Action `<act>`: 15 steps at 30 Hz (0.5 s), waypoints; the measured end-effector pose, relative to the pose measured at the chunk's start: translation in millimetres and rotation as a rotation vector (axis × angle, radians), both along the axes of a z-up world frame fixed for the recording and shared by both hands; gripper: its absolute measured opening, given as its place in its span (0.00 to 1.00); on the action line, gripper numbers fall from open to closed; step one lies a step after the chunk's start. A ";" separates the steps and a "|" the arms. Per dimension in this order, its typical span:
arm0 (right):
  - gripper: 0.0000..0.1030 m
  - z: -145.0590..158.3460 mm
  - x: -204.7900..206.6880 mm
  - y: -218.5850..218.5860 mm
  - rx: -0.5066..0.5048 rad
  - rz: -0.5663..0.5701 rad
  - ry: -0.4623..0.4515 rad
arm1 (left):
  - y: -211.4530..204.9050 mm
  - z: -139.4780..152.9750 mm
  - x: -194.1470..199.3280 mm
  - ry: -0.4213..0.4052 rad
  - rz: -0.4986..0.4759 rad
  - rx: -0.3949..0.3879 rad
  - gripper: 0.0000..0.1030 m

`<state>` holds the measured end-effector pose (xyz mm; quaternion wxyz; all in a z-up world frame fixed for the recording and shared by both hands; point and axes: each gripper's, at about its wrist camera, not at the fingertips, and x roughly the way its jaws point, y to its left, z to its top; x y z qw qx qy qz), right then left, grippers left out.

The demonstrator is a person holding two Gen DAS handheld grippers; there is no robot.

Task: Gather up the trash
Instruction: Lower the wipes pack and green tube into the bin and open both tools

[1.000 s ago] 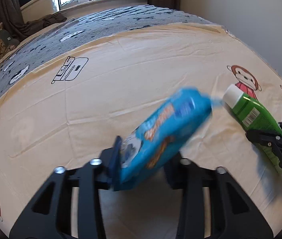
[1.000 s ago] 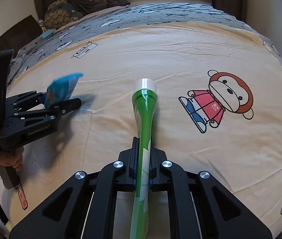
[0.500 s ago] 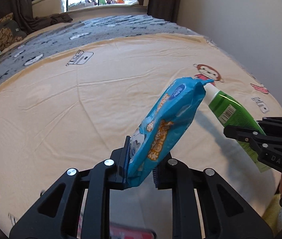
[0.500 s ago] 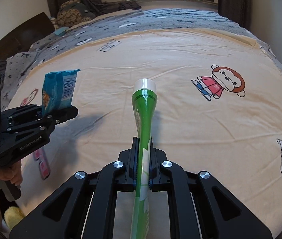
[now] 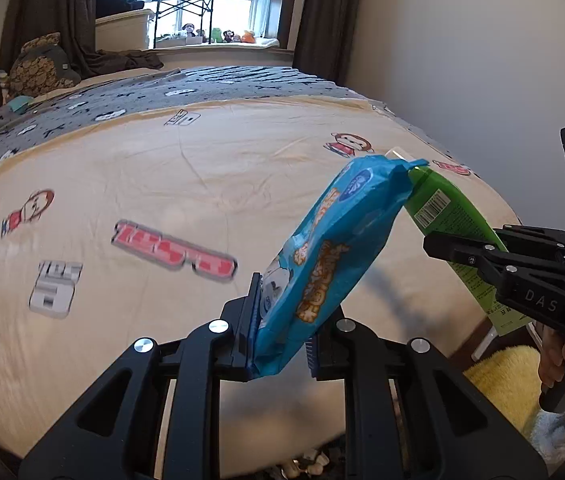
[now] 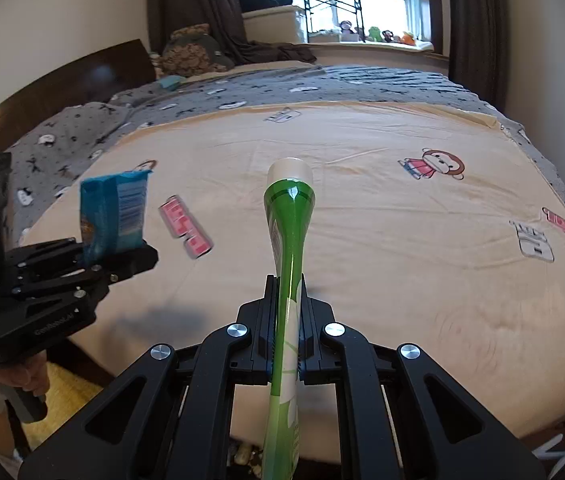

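Note:
My left gripper point(image 5: 282, 332) is shut on a blue snack packet point(image 5: 330, 248) and holds it up over the near edge of the bed. The packet also shows at the left of the right wrist view point(image 6: 116, 216), in the left gripper point(image 6: 122, 258). My right gripper point(image 6: 286, 328) is shut on a green tube with a white cap point(image 6: 288, 216), held in the air above the bed. In the left wrist view the tube point(image 5: 446, 212) sits at the right in the right gripper point(image 5: 454, 246), its cap hidden behind the packet.
A cream sheet with cartoon prints point(image 6: 402, 240) covers the bed, with a grey blanket point(image 6: 242, 96) beyond it. A dark headboard point(image 6: 62, 88) is at the left. A yellow fluffy thing point(image 5: 502, 380) lies on the floor by the bed's edge. A window sill with toys point(image 5: 218, 36) is far back.
Both grippers have lifted and pulled back from the sheet toward the bed's near edge, each still holding its item. More of the room and the floor shows now.

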<state>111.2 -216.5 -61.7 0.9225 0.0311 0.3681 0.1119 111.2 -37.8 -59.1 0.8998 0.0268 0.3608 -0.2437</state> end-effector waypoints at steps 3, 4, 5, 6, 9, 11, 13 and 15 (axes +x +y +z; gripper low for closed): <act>0.09 -10.1 -35.3 11.5 0.003 0.046 -0.005 | 10.0 -11.6 -32.7 0.012 0.000 -0.016 0.17; 0.09 -13.8 -43.2 14.5 0.004 0.056 -0.002 | 13.0 -16.1 -40.6 0.018 0.000 -0.019 0.17; 0.09 -18.1 -51.5 17.7 0.005 0.066 0.005 | 17.5 -22.2 -53.1 0.029 0.001 -0.022 0.17; 0.09 -26.0 -62.1 20.9 0.014 0.078 0.023 | 20.3 -26.3 -60.5 0.038 0.003 -0.023 0.17; 0.09 -42.0 -78.6 24.7 0.044 0.092 0.072 | 28.2 -41.0 -86.4 0.073 0.006 -0.024 0.17; 0.09 -55.6 -89.1 25.9 0.046 0.085 0.107 | 30.9 -49.7 -100.3 0.092 0.006 -0.015 0.17; 0.09 -70.1 -96.9 28.1 0.038 0.080 0.148 | 33.1 -59.9 -112.1 0.122 0.000 -0.013 0.17; 0.09 -83.6 -104.5 32.0 0.024 0.079 0.186 | 31.5 -73.7 -120.6 0.172 -0.015 -0.008 0.17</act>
